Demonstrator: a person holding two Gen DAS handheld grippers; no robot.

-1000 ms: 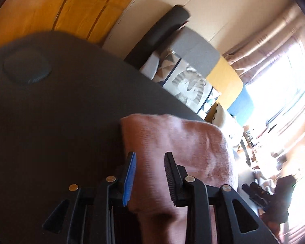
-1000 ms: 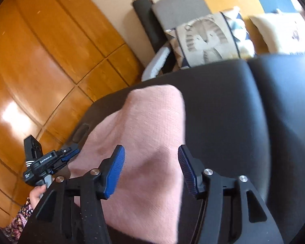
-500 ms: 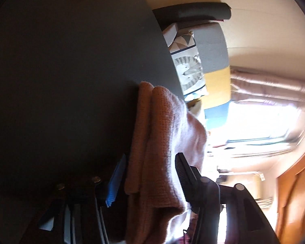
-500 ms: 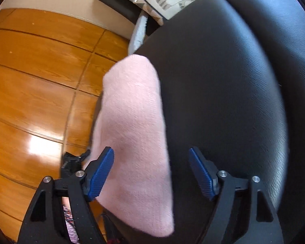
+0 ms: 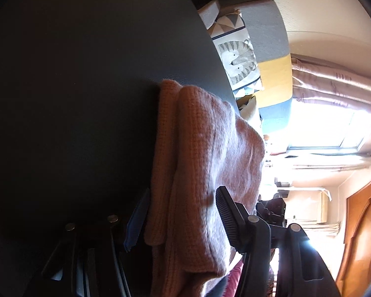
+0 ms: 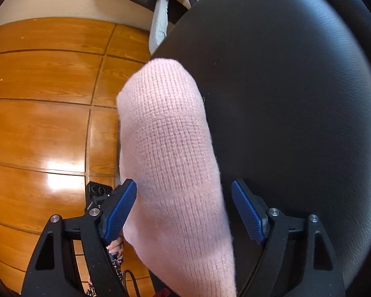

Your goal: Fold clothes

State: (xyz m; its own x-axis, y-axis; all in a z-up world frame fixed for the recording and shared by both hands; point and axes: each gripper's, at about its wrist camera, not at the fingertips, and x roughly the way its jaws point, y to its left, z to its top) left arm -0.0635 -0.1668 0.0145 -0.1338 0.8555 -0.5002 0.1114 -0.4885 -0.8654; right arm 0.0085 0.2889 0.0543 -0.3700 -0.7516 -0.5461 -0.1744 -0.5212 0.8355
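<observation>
Left claw (image 5: 183,216): jaws spread, just been opening; folded pink knit garment (image 5: 205,163) lies between them, blue pad at its edge, other pad clear of it. Garment rests on a black leather seat (image 5: 74,99), near its edge. Patterned cushion (image 5: 237,57) beyond.

Right claw (image 6: 184,210): jaws spread wide, just been opening; the same pink knit garment (image 6: 170,153) between them, unpinched, along the seat's (image 6: 296,99) edge. Wooden floor (image 6: 42,123) left of it.

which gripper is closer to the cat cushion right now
Left, as far as these views show. The left gripper straddles the pink knit with the cat cushion just beyond; the right gripper sees only its corner.
</observation>
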